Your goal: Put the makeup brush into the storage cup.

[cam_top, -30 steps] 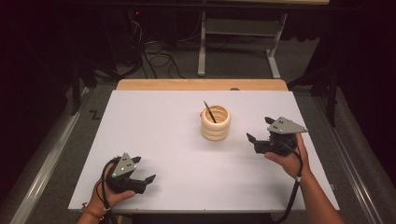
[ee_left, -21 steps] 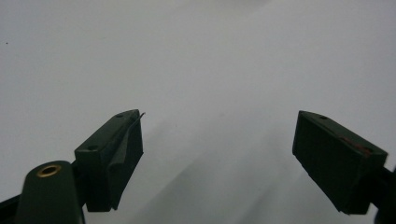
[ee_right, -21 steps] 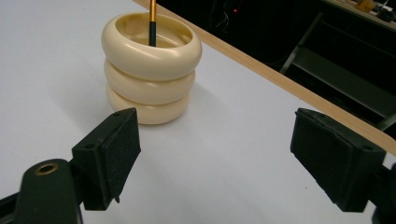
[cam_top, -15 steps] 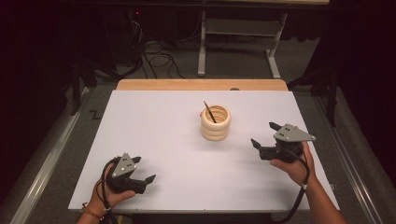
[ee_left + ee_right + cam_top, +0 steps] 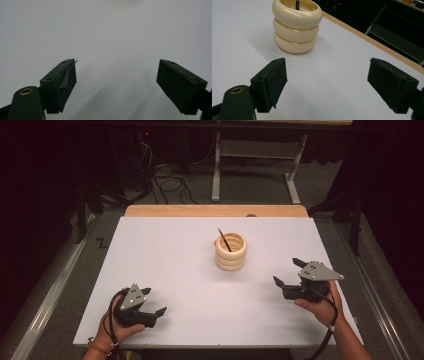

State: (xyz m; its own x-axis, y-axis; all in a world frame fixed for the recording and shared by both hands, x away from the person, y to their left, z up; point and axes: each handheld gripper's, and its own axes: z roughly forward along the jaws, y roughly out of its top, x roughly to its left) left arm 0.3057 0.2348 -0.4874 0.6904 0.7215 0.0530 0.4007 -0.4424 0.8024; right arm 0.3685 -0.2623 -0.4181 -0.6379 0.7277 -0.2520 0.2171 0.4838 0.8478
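Your right gripper point(image 5: 288, 276) has drawn back toward you and out to the right edge of the table point(image 5: 165, 270) over the last second; a second ago it sat higher up the table, closer beside the cream ringed holder point(image 5: 231, 251), and now it rests lower, well apart from it. Its jaws are spread wide with nothing between them, and in the right gripper view the holder point(image 5: 297, 25) stands ahead and to the left of the gap, upright, with the dark pencil point(image 5: 224, 239) leaning inside it. Your left gripper point(image 5: 152, 305) has not shifted at all: it sits at the near left corner, jaws spread wide over bare white tabletop, holding nothing. So the pencil is in the holder near the middle of the table, and neither gripper touches it. The retreat reads as you backing off after a placement, which suggests the work on the pencil is finished or paused. If more is wanted, your right gripper is the nearer one to go back in.
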